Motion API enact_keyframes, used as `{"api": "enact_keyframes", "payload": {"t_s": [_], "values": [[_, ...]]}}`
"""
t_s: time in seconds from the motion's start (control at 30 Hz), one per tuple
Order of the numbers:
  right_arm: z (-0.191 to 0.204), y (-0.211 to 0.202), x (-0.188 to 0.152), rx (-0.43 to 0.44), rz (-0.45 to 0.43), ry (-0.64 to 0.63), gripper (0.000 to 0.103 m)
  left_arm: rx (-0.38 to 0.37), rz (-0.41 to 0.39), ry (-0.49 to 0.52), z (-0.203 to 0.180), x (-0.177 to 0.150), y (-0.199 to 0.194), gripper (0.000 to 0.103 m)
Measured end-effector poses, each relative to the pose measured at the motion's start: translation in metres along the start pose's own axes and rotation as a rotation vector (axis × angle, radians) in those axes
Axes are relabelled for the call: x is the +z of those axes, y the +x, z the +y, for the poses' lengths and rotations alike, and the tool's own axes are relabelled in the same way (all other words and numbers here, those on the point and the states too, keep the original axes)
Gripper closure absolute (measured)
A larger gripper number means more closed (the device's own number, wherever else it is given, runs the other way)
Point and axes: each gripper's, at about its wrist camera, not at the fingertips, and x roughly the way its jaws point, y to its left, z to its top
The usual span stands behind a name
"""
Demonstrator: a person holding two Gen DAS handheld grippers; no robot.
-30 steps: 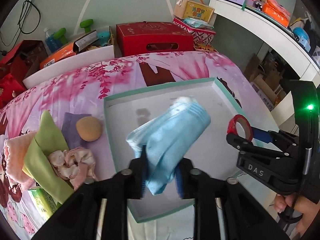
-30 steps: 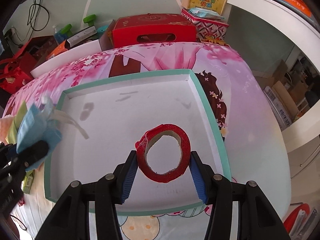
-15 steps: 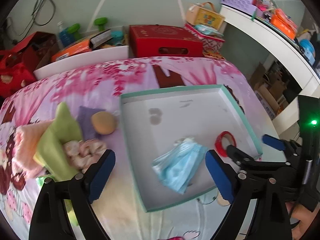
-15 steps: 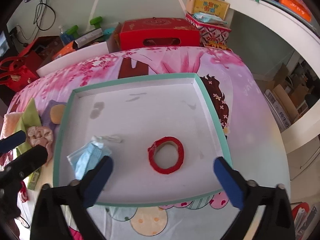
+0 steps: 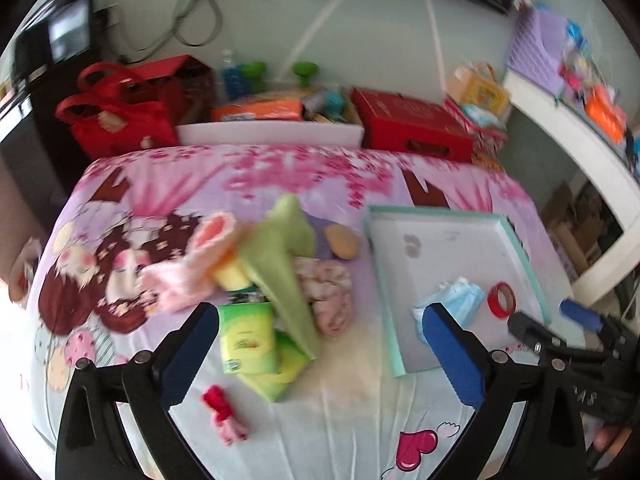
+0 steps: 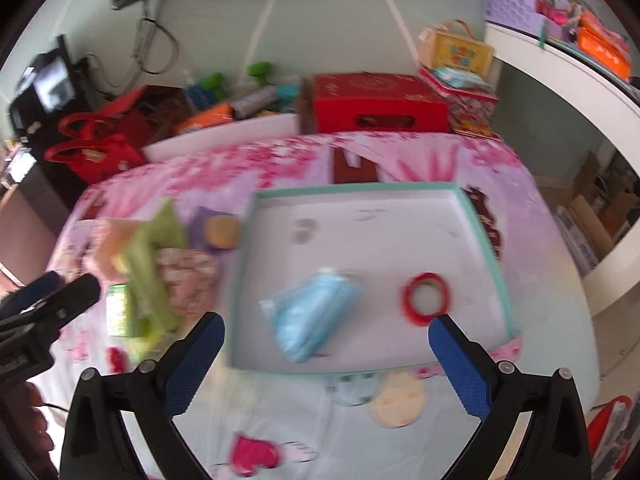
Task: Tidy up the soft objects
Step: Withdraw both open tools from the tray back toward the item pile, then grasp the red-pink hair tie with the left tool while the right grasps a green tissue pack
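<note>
The soft pile lay on the bedsheet left of the tray, straight ahead of my left gripper, whose jaws stood wide apart, holding and touching nothing. The green cloth ran lengthwise toward me, draped over the pile, with the tissue packs nearest my fingers. In the tray lay the mask and tape. From my right gripper, likewise spread wide and empty, the mask lay straight ahead in the tray, the tape beside it, the pile off left. I judged my left gripper nearer the pile.
</note>
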Motion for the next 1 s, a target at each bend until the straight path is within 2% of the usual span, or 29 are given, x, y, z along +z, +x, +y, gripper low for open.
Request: {"api": "enact_keyframes", "payload": {"t_s": [0.17,0.23,0.4,0.6,0.73,0.83,0.93,1.0], "values": [[0.048,-0.007,-0.016,0.107,-0.016,-0.018,0.000,-0.021,-0.044,-0.117,0.040,-0.016,-0.021,0.000],[0.064,-0.002,-0.024,0.121,-0.009,-0.039,0.000,-0.021,-0.050,-0.157,0.056,-0.024,-0.025,0.000],[0.096,0.018,-0.045,0.162,0.036,-0.086,0.000,0.036,-0.039,-0.224,0.093,-0.046,-0.021,0.000],[0.120,0.043,-0.067,0.186,0.079,-0.121,0.000,0.096,0.050,-0.256,0.116,-0.083,0.002,0.000],[0.126,0.058,-0.078,0.192,0.111,-0.135,0.000,0.100,0.106,-0.254,0.119,-0.100,0.022,0.001],[0.120,0.064,-0.080,0.203,0.129,-0.099,0.000,0.072,0.134,-0.263,0.122,-0.111,0.034,0.001],[0.115,0.066,-0.076,0.190,0.120,-0.076,0.000,0.078,0.155,-0.260,0.122,-0.119,0.043,0.001],[0.113,0.066,-0.071,0.184,0.105,-0.073,0.000,0.056,0.170,-0.258,0.120,-0.122,0.050,0.002]]}}
